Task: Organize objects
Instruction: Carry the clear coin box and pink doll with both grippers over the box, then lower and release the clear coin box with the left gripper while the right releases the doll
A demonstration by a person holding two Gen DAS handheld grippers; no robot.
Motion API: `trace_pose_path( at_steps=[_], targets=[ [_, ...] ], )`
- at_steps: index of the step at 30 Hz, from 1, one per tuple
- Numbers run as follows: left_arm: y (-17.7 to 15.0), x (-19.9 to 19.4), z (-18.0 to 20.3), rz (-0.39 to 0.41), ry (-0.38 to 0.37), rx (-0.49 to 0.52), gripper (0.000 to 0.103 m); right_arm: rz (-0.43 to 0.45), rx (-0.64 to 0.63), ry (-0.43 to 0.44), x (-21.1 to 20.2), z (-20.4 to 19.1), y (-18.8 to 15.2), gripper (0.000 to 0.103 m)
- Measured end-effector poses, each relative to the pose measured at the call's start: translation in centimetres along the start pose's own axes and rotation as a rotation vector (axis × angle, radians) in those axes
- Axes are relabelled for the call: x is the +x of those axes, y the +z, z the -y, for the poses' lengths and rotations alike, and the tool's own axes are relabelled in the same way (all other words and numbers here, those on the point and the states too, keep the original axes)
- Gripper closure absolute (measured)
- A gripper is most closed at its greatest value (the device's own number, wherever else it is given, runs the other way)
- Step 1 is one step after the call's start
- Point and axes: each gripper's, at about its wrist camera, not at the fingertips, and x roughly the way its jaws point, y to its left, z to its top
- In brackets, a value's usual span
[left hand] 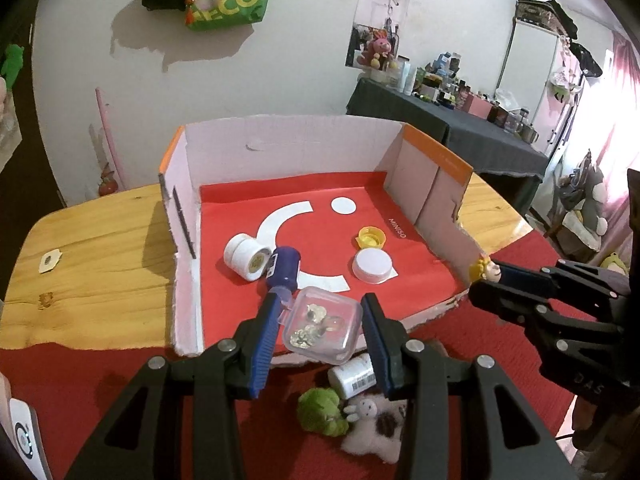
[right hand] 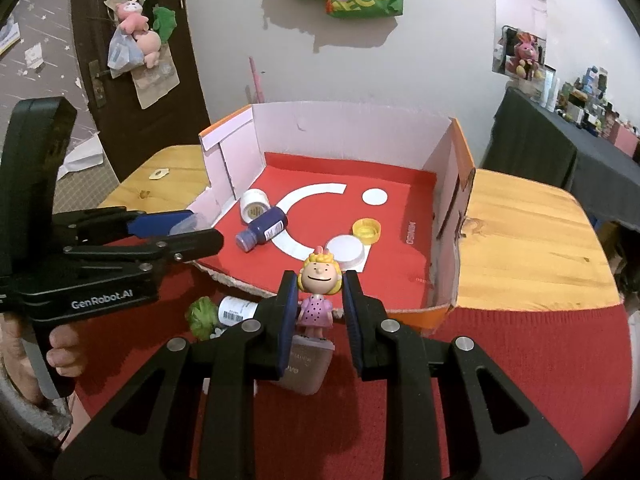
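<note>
Red paper lines the floor of an open cardboard box [left hand: 288, 148] on a wooden table [left hand: 92, 240], where a white jar [left hand: 245, 255] and a dark blue bottle [left hand: 285, 267] lie on their sides, touching each other, near a yellow cap [left hand: 372, 237] and a white lid [left hand: 372, 265]. The left gripper [left hand: 320, 320] hangs over the box's torn front edge with a clear plastic case [left hand: 323, 326] of small silvery pieces between its blue pads; the left pad touches the case, but whether the right one does is hard to tell, so the grip cannot be confirmed. The right gripper [right hand: 320, 308] is clamped on a blonde figurine [right hand: 320, 292] in a pink dotted dress, held upright just in front of the box, above a pale capped container [right hand: 307, 368] on the red cloth [right hand: 500, 360]. On the same cloth, in front of the box, rest a white barcoded bottle [left hand: 354, 374], a green plush [left hand: 323, 411] and a white plush [left hand: 376, 426], close together.
</note>
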Motion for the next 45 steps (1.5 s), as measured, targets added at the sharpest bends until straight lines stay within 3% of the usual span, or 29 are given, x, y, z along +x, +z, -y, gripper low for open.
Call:
trace_pose_path(
  at_steps=[25,45],
  targets=[
    [1.7,5.5,-0.5,-0.116,-0.072,-0.02,0.06,-0.112,0.035,0.034,4.8,2.5,1.6,0.081],
    [1.8,8.7,-1.7,-0.19,-0.066,-0.027,0.06,-0.205,0.004,0.082,8.1,1.9,1.3,0.081]
  ],
)
